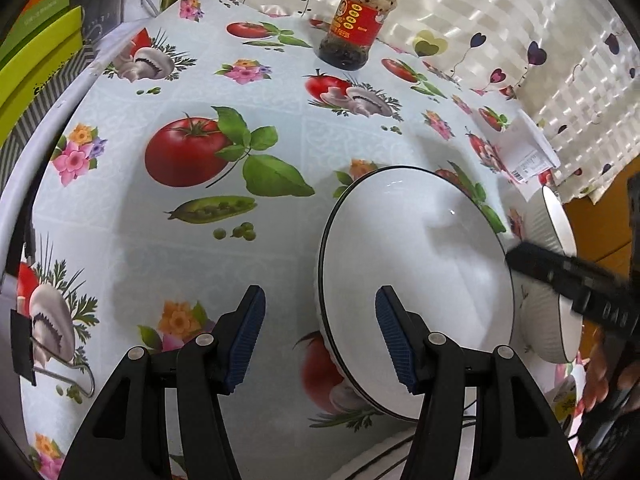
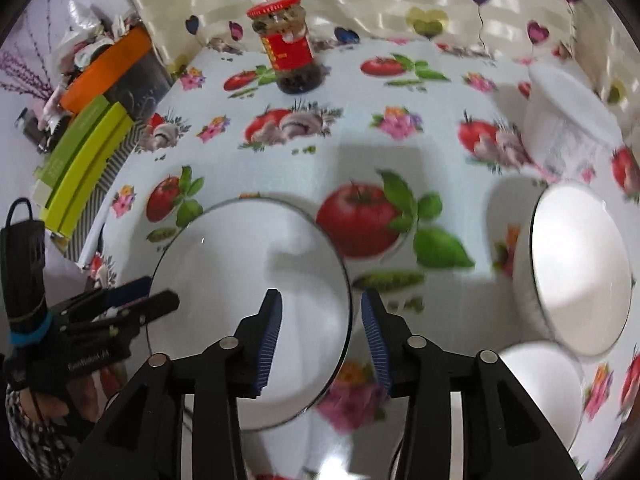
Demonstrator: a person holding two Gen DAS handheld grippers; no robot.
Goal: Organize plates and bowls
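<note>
From our left wrist camera, we see our left gripper (image 1: 320,336) with its jaws partly apart and nothing between them. The right finger sits over the near edge of the plate (image 1: 416,288), but we cannot tell if it touches it. The plate lies flat on the table (image 1: 168,248), ahead and to the right of this gripper. We think it rests there so more dishes can go on or beside it. Past the plate on the far right are the ribbed bowls (image 1: 548,320), partly hidden by our right gripper (image 1: 516,258). A sauce jar (image 1: 354,26) stands far ahead, out of the way.

From our right wrist camera, our right gripper (image 2: 320,332) has its jaws partly apart, gripping nothing. The right edge of the plate (image 2: 248,280) shows in the gap between them, and the pads do not seem to press it, so we think the plate is let go. A bowl (image 2: 580,272) sits on the right of this gripper, and another bowl (image 2: 540,384) sits nearer us. Our left gripper (image 2: 144,296) waits at the plate's left edge
</note>
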